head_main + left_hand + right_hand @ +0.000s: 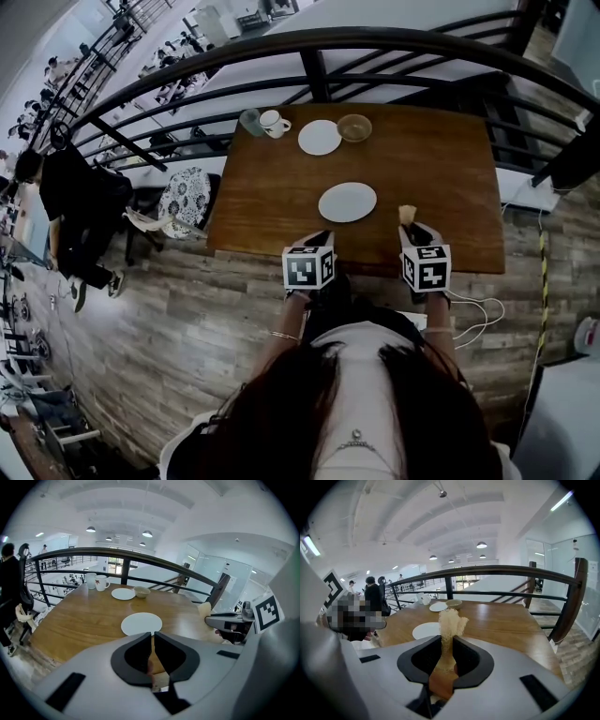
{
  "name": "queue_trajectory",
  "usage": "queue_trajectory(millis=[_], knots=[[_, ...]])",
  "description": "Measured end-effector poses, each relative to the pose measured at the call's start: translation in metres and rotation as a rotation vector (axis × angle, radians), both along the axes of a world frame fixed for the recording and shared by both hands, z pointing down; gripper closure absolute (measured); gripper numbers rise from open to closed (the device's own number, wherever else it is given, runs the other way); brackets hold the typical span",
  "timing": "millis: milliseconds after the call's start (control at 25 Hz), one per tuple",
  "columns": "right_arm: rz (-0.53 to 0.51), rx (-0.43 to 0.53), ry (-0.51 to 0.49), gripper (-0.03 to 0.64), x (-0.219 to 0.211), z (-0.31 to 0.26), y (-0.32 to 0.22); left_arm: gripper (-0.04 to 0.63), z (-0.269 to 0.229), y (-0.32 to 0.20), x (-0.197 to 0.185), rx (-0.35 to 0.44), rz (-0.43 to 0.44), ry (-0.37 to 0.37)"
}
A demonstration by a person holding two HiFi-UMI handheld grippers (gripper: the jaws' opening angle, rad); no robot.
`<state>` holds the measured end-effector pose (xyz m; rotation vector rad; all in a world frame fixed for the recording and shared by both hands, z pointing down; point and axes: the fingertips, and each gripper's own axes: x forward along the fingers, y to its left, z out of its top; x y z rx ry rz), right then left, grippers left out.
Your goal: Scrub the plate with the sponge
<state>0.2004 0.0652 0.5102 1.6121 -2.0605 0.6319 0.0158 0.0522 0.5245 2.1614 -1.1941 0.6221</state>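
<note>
The wooden table [431, 178] is bearing the white plate [347, 202] near its front edge. The right gripper [447, 641] is pinching the sponge [450, 620] upright, right of the plate. The left gripper [153, 637] is holding its jaws almost together, empty.

Sponge [449, 618] base hidden inside right tool [447, 638].

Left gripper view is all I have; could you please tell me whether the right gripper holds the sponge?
Observer: Yes; its own view shows the right gripper clamped on the sponge, which sticks out past the jaws.
Operator: Is it on the plate?
Observer: No; the head view shows it right of the nearer plate, near the table front edge.
Operator: And my gripper?
Observer: The left gripper is at that edge too, short of that plate.
</note>
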Motion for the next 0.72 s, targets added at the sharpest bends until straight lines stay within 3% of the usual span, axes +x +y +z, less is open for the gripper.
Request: queue_trajectory(millis=[320,720], knots=[[0.015,0.042,0.017,0.525,0.004,-0.008,0.005,0.566,-0.026,0.008,0.005,0.027,-0.001,0.026],[0.027,0.021,0.041,0.525,0.014,-0.002,0.01,0.566,-0.032,0.003,0.011,0.037,0.016,0.033]])
